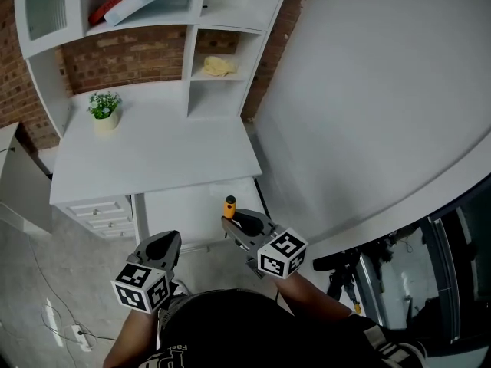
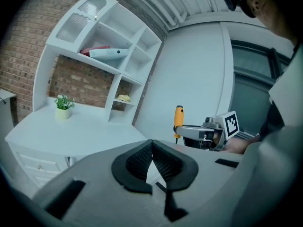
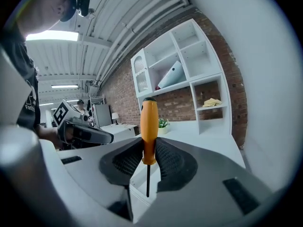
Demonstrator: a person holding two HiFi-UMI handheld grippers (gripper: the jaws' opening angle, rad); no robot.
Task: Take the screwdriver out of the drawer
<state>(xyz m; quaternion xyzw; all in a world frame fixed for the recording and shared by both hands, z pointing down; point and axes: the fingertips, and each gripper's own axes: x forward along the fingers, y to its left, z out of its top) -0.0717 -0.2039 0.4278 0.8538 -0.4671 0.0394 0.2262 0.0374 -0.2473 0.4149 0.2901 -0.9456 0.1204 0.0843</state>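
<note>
R gripper (image 3: 148, 150) ribbed blk pads (image 3: 124, 163) clamp orange-handled screwdriver (image 3: 148, 126) upright.

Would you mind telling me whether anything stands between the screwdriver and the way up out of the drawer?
Nothing visible does: the screwdriver is clamped upright in the right gripper, over the open drawer.

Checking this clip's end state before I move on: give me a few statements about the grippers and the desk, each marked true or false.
The right gripper grips the screwdriver by its orange handle. True.
The screwdriver's shaft points up. False: the handle is up and the shaft hangs down.
The left gripper holds something. False: its jaws are together with nothing between them.
A potted plant stands on the desk. True.
</note>
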